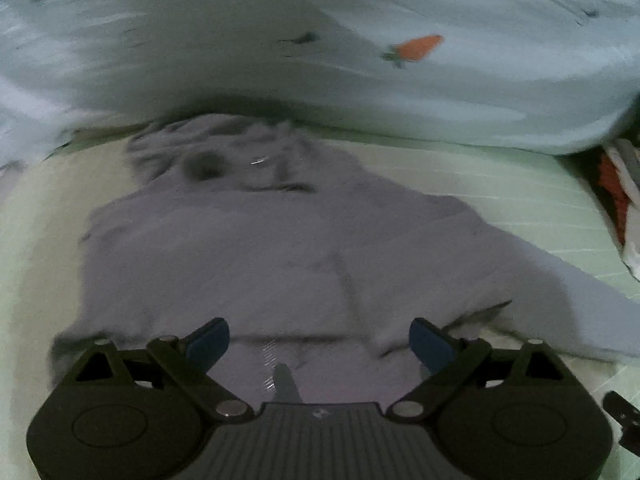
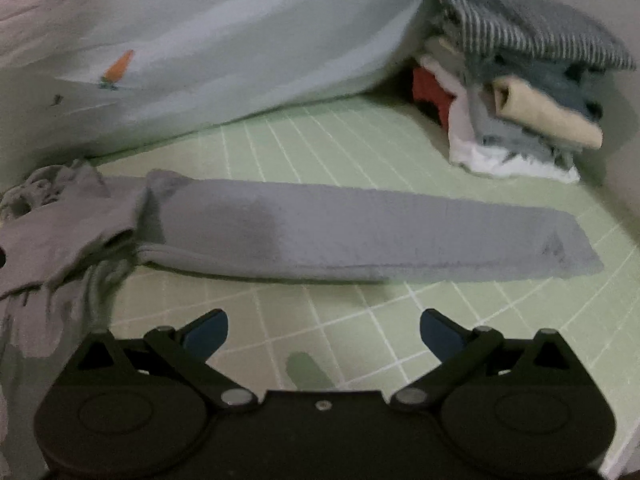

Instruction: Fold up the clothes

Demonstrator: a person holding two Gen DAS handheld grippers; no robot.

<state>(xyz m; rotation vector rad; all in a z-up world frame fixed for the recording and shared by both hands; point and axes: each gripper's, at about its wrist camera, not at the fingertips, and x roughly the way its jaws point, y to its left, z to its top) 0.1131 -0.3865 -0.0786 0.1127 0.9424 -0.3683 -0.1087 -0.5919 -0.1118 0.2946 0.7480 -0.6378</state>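
Observation:
A grey hooded sweatshirt (image 1: 256,248) lies flat on the green checked bedsheet (image 1: 500,184), hood at the far end. My left gripper (image 1: 319,342) is open just above its near hem, holding nothing. In the right wrist view one long grey sleeve (image 2: 360,236) stretches out to the right across the sheet, with the sweatshirt's body (image 2: 60,240) bunched at the left. My right gripper (image 2: 323,334) is open and empty over bare sheet, a little short of the sleeve.
A pale blue duvet with carrot prints (image 1: 360,40) is heaped along the far side of the bed; it also shows in the right wrist view (image 2: 240,40). A pile of folded clothes (image 2: 520,92) stands at the far right by the wall.

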